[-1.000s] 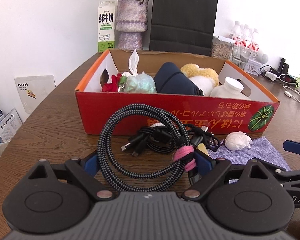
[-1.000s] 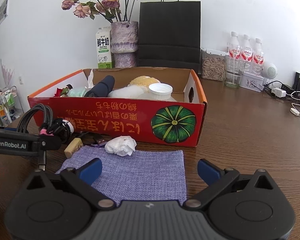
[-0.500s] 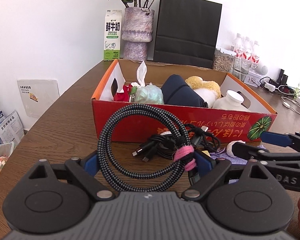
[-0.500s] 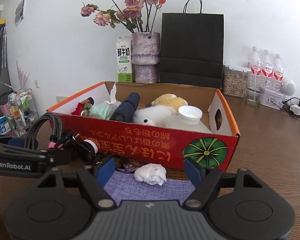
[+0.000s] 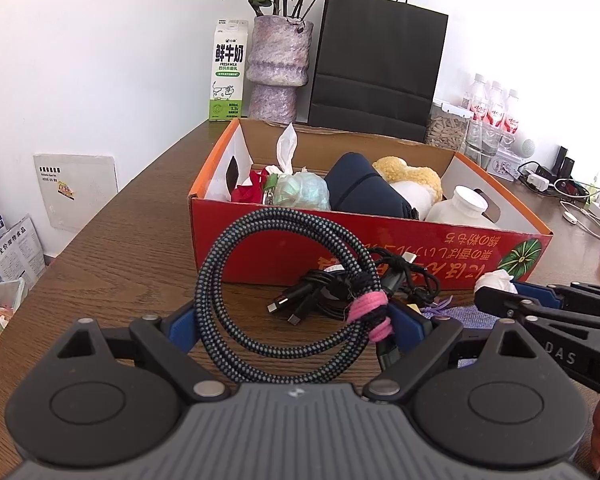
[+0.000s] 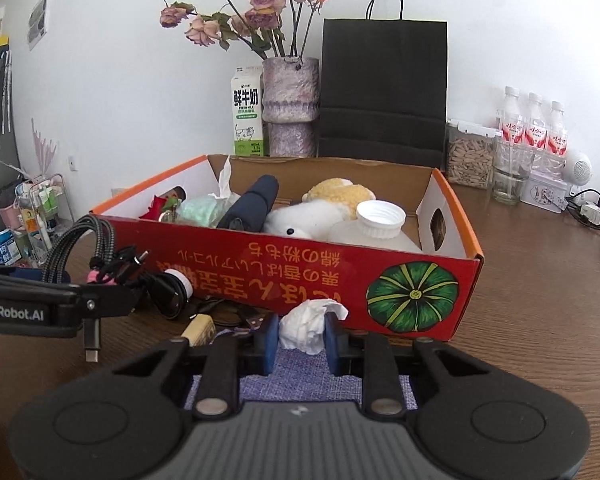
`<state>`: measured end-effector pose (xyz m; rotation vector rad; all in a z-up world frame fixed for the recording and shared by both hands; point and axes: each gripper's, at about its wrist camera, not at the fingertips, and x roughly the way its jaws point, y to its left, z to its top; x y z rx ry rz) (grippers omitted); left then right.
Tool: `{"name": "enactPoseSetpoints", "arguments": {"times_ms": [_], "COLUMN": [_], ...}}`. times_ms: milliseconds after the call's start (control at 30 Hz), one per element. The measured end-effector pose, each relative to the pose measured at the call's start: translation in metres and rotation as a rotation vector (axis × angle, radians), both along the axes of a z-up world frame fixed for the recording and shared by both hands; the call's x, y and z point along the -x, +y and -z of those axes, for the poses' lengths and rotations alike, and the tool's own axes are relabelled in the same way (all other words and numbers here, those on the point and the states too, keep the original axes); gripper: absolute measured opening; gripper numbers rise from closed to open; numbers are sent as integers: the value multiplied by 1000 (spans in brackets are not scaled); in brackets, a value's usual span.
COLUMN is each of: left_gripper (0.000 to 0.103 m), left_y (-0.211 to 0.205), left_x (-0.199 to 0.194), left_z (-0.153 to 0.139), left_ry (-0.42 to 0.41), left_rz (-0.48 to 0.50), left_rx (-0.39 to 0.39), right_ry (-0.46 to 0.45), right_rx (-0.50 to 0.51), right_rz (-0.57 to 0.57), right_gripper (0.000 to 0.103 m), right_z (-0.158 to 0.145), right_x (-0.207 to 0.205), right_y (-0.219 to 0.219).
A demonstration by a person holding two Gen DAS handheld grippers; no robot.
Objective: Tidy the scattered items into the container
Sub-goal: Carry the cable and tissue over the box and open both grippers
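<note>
My left gripper [image 5: 296,322] is shut on a braided cable coil [image 5: 288,292] tied with a pink band, held above the table in front of the red cardboard box [image 5: 380,248]. The coil also shows in the right wrist view [image 6: 80,248]. My right gripper [image 6: 302,338] is shut on a crumpled white tissue [image 6: 308,324] over the purple cloth [image 6: 300,376], close to the box front [image 6: 300,276]. The box holds a plush toy [image 6: 328,208], a white bottle [image 6: 376,224], a navy bundle [image 6: 252,204] and other items.
A black cable bundle [image 6: 168,288] and a small tan block [image 6: 198,328] lie on the wooden table [image 6: 540,280] before the box. Behind it stand a milk carton [image 6: 246,112], flower vase [image 6: 290,104], black paper bag [image 6: 384,88], jar and water bottles [image 6: 534,132].
My right gripper moved forward over the purple cloth and closed its fingers on the white tissue. My left gripper lifted the cable coil a little higher.
</note>
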<state>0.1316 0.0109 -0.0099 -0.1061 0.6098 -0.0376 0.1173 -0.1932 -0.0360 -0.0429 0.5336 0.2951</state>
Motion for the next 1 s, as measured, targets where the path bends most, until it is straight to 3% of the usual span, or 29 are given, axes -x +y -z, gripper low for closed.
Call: {"name": "enactPoseSetpoints", "arguments": {"times_ms": [467, 733, 1000], "left_gripper": [94, 94, 94], "left_y": [-6, -13, -15], "left_x": [-6, -38, -94], "left_z": [-38, -60, -62], "left_ry": [-118, -171, -174], "left_rz": [5, 5, -22], "left_rx": [18, 36, 63], "right_ry": [-148, -218, -236], "right_rx": [-47, -47, -77], "right_rz": [2, 56, 116], "right_gripper": [23, 23, 23], "right_z": [-45, -66, -74], "right_x": [0, -45, -102], "right_y": [-9, -11, -17]}}
